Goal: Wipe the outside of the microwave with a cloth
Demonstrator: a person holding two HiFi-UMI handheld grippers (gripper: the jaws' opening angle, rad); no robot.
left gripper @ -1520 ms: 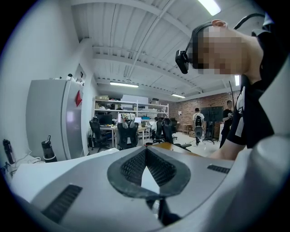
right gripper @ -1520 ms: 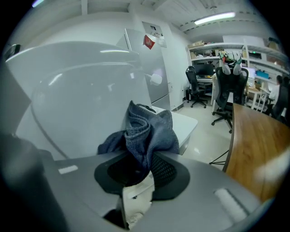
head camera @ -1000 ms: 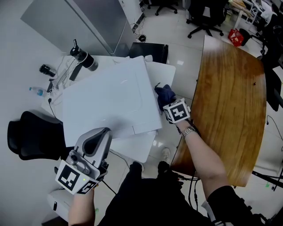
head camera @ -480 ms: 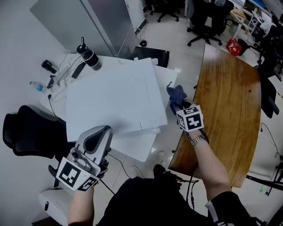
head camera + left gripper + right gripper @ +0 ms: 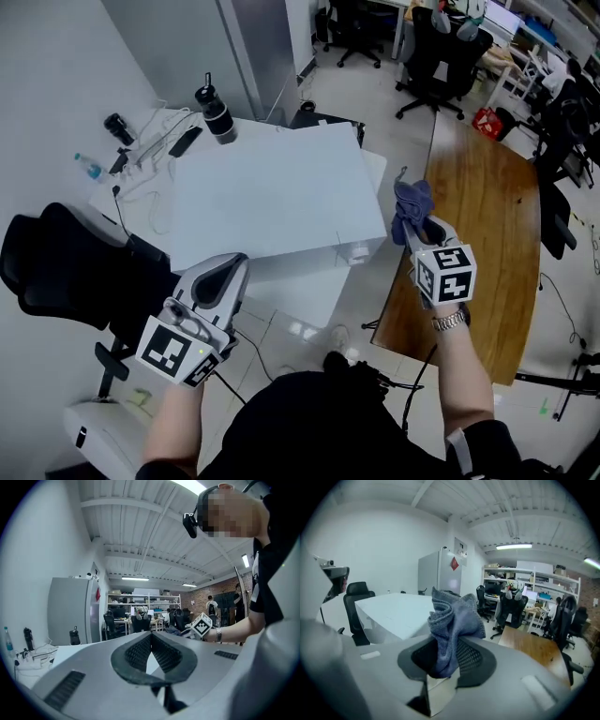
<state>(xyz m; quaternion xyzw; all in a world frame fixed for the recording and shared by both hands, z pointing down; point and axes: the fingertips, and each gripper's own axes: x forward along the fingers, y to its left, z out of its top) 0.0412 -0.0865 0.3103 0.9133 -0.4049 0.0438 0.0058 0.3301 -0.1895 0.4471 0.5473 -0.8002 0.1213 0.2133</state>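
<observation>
The right gripper [image 5: 419,228] clamps the bunched blue cloth [image 5: 411,204] in the air at three o'clock of the white microwave [image 5: 272,202], apparently poised to wipe that side, while the left gripper [image 5: 220,279], jaws together and empty, hangs at the microwave's seven o'clock.

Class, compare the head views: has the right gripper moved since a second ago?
Yes. The right gripper, clamping the cloth, has pulled away from the microwave toward the wooden table.
</observation>
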